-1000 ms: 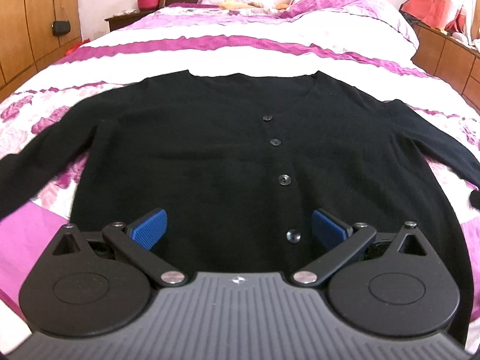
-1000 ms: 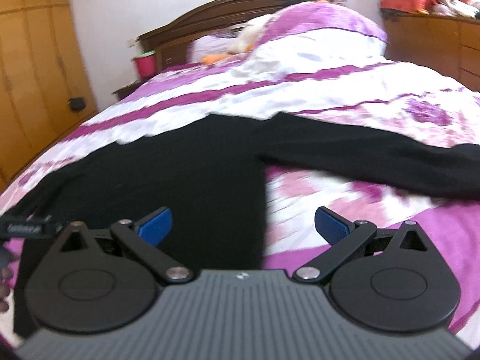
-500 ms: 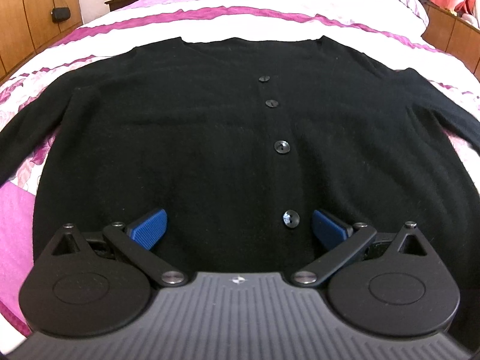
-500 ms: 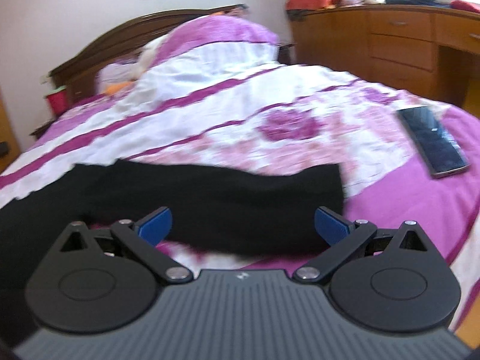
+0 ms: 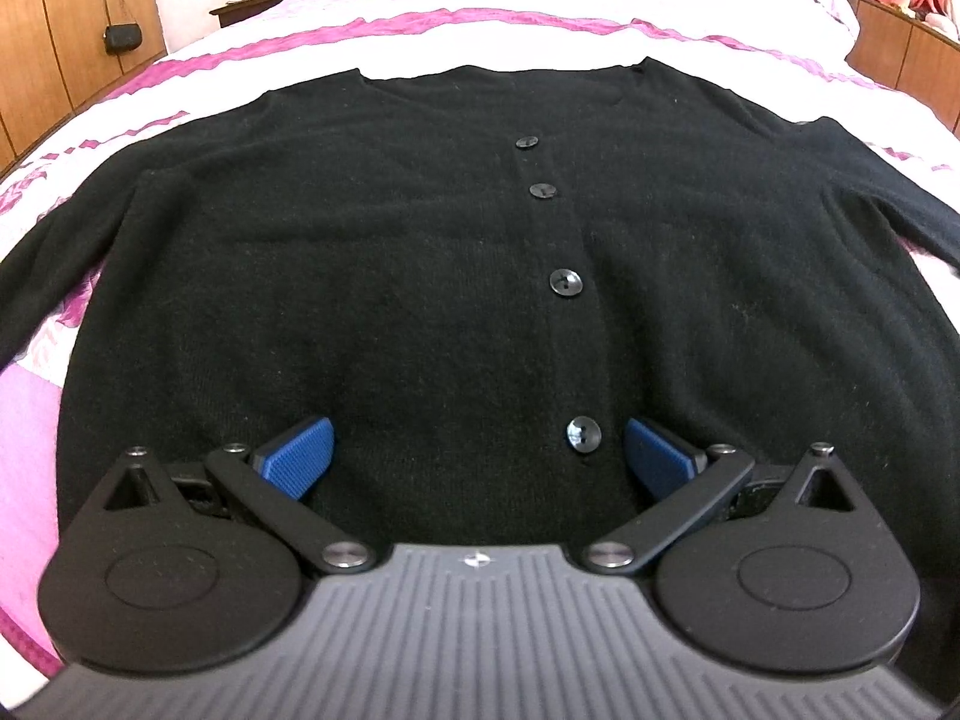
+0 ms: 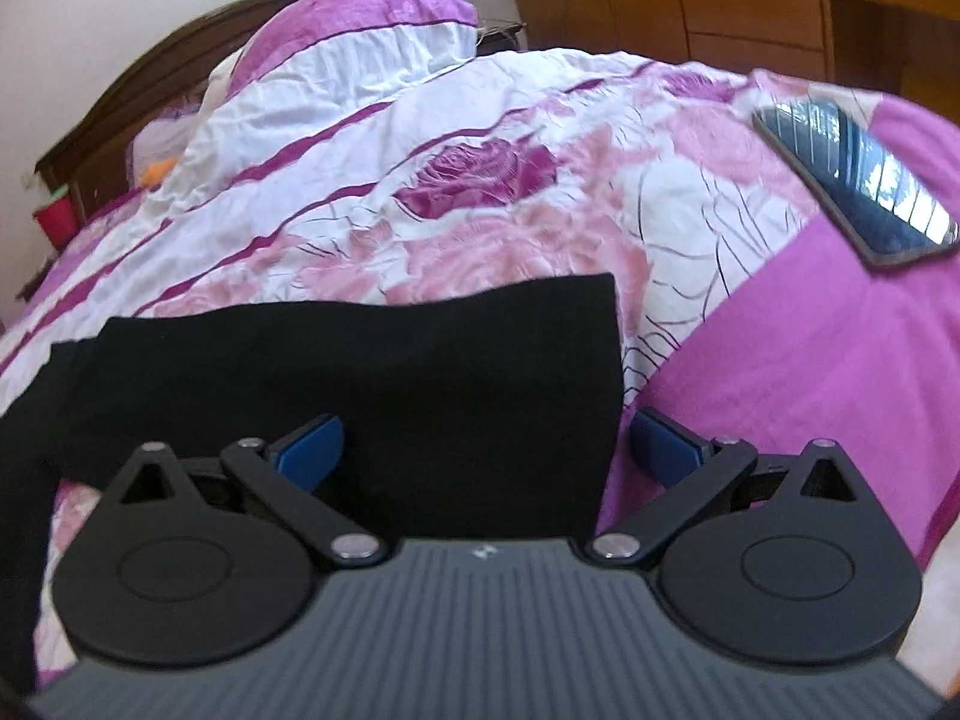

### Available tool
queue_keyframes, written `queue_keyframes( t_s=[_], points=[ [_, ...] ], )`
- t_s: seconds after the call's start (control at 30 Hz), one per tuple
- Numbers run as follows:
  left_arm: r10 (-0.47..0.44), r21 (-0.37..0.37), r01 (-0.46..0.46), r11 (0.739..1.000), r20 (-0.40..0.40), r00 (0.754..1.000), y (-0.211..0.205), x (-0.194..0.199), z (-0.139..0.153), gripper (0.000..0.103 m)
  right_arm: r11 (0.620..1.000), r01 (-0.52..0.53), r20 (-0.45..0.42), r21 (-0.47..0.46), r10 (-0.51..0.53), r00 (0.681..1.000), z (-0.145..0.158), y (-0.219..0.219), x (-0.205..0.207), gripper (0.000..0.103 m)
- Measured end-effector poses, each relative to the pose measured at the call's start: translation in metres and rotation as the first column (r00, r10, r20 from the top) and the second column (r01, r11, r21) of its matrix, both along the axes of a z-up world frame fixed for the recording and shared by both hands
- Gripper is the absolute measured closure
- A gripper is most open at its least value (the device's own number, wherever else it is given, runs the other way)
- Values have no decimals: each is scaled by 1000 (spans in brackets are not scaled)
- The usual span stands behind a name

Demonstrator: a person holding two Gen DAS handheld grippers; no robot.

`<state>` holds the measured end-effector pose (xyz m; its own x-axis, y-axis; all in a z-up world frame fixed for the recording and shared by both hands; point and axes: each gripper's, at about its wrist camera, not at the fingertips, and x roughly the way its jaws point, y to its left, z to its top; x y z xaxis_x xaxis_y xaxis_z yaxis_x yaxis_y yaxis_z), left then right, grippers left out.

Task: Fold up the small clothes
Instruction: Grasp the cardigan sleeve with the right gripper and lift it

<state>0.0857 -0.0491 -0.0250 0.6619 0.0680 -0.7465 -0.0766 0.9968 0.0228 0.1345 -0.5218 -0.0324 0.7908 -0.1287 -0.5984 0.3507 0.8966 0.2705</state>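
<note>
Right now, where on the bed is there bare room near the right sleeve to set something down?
Free: floral bedspread between the sleeve cuff and the pillow, and the plain magenta strip right of the cuff, below the phone. Crowded: the cardigan body fills the bed ahead of the left gripper; the right gripper straddles the cuff.

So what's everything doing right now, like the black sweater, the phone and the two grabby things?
Black cardigan: spread flat on the bed, front up, buttoned shut, not folded yet.
Right sleeve: stretched out sideways, cuff end flat on the bedspread.
Left tool: open, over the cardigan's hem, holding nothing.
Right tool: open, over the sleeve's cuff, holding nothing.
Phone: lying flat on the bedspread, screen dark.
</note>
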Motion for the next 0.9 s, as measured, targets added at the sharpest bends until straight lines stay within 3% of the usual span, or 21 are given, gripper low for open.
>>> queue_keyframes(
  t_s=[0.2,0.27,0.33,0.37,0.43,0.5,0.63,0.9],
  points=[
    [-9,18,9,1000,15,1000,-3,-4,-1,0,1000,-4,19,27,3,1000,6,-2,-1,0],
    [-13,15,13,1000,14,1000,-2,-5,0,0,1000,6,46,25,-7,999,10,-1,-4,11],
    [-17,16,16,1000,14,1000,-2,-6,1,0,999,32,67,25,-33,997,12,-3,-9,34],
    [-19,19,19,1000,14,1000,-3,-6,2,0,998,42,80,40,-45,996,13,-6,-12,40],
    [-24,19,23,1000,15,1000,-3,-7,4,0,995,71,95,68,-78,992,16,-13,-18,70],
    [-30,19,30,999,17,999,-2,-8,6,0,990,69,128,126,-85,988,20,-21,-25,87],
    [-34,13,34,999,25,999,1,-12,13,0,979,44,199,197,-84,977,38,-23,-35,93],
    [-54,32,52,998,75,996,10,-26,32,0,983,-94,335,155,37,942,96,20,-30,93]
  ],
)
